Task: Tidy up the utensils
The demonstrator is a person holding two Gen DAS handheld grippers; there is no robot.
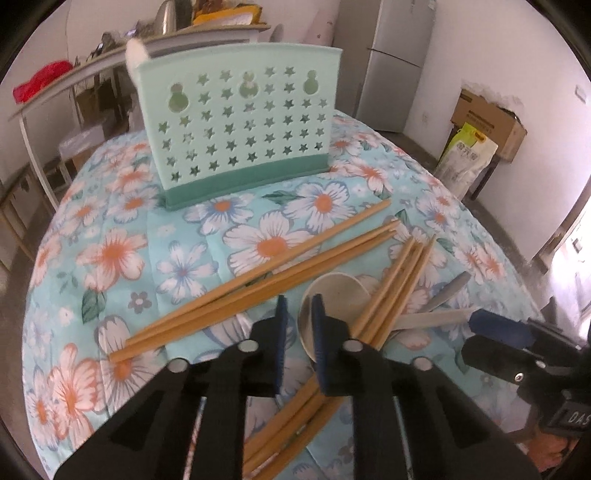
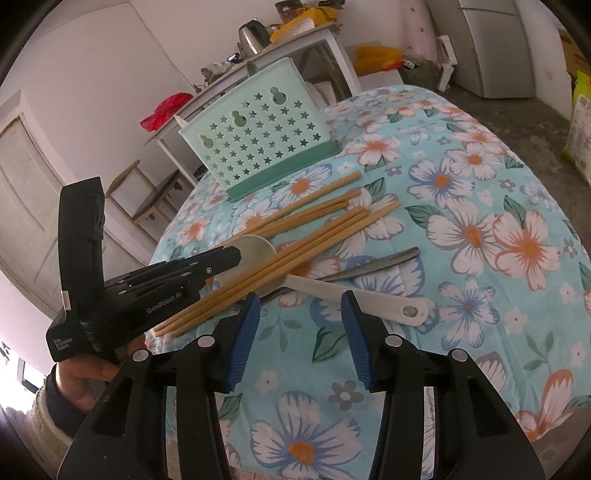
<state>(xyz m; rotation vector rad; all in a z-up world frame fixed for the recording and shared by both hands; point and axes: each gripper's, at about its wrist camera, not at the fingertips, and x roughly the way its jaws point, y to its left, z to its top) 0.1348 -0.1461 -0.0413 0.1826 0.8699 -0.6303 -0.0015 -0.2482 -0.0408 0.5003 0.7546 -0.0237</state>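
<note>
Near, bottom centre: left tongs nearly shut w/ nothing visibly gripped, at white spoon bowl's edge among chopsticks mid-frame (right tongs half-open, empty), mint utensil holder upright beyond on floral counter.

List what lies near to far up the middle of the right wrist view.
right gripper → white spoon → bundle of chopsticks → mint utensil holder → white side table.
</note>
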